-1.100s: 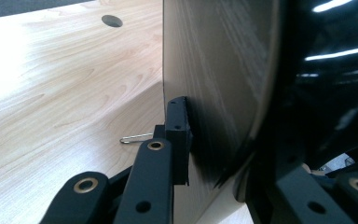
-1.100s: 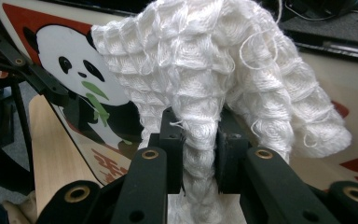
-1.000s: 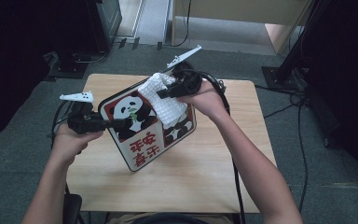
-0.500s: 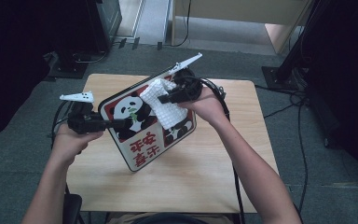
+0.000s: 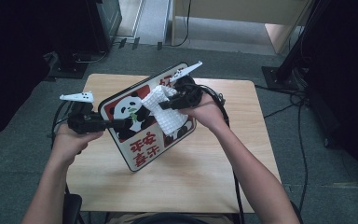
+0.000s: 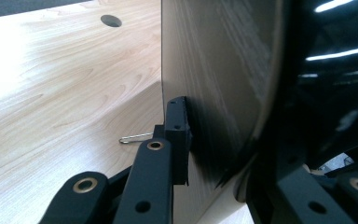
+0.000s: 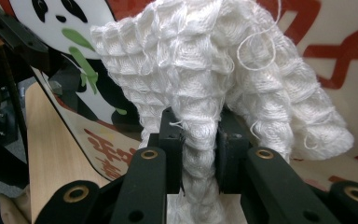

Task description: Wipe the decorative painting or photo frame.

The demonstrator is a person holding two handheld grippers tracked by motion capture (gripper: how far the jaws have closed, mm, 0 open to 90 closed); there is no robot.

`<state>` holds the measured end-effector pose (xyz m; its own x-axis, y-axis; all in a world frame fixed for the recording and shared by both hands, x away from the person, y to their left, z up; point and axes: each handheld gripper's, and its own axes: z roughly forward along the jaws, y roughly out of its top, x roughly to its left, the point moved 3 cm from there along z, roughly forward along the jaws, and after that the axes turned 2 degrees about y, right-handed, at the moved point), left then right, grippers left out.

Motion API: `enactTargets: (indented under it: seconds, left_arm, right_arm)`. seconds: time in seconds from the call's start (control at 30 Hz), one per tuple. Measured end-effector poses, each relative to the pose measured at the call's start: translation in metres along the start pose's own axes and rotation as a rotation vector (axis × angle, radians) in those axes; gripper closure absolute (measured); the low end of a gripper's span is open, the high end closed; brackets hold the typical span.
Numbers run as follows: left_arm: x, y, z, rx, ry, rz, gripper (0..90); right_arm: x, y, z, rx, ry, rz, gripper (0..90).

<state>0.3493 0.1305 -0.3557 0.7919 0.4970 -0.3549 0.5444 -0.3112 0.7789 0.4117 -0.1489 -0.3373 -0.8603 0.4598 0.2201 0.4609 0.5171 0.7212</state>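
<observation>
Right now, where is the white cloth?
In the high view the white cloth lies against the panda board at table centre, pinched by the right hand-held gripper.

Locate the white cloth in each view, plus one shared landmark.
High view: white cloth at centre, draped on the panda board, clamped by the right gripper.
Left gripper view: not in it.
Right gripper view: cloth at centre, pinched between the jaws.
Shared landmark: the panda board.
</observation>
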Motion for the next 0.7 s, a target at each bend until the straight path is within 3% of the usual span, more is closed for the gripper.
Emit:
enactTargets:
  seconds: [0.7]
  left_arm:
    - [0.000,0.000,0.000,0.001,-0.002,0.001,76.8]
  right_arm:
    - [0.001,-0.025,0.016,-0.005,0.013,0.008,76.3]
